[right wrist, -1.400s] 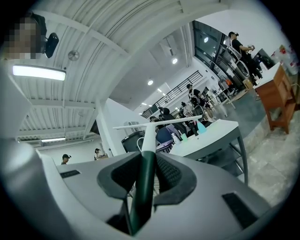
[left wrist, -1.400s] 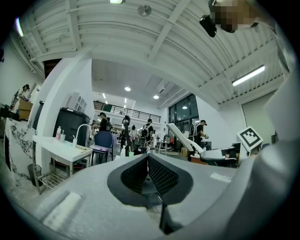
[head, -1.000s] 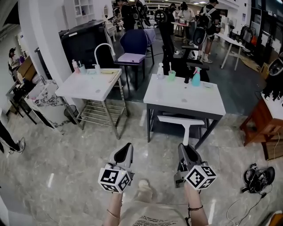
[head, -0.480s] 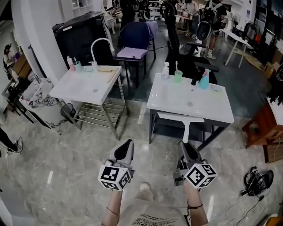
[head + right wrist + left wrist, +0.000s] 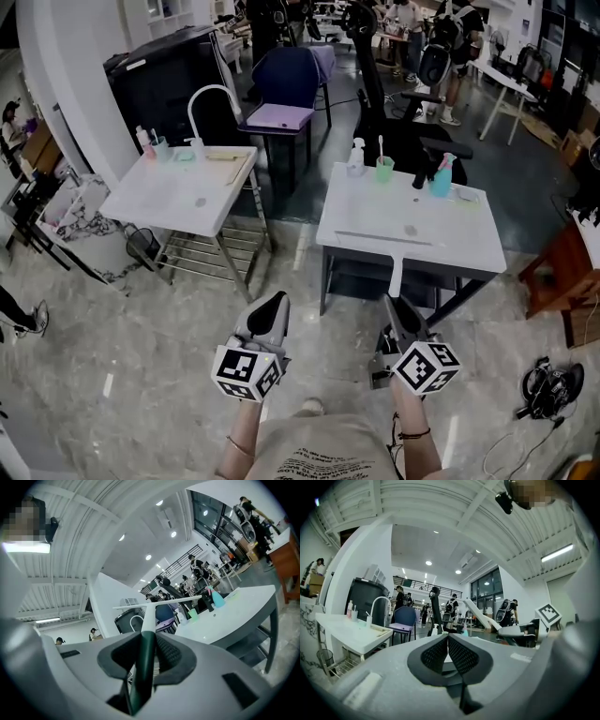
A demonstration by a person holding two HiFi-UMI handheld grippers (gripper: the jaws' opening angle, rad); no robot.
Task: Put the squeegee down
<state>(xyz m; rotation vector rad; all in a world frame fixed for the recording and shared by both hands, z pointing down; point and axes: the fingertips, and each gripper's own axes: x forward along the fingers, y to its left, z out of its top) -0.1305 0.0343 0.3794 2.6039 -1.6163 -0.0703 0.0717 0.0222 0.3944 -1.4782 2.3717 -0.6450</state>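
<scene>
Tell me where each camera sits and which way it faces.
Head view: on the person's head, looking down and forward at the white table; shows forearms, left gripper, right gripper.
Left gripper view: on the left gripper, looking along its shut jaws toward the sink table.
Right gripper view: on the right gripper, looking along jaws clamped on the squeegee.
Head and right gripper views share squeegee and white table.
</scene>
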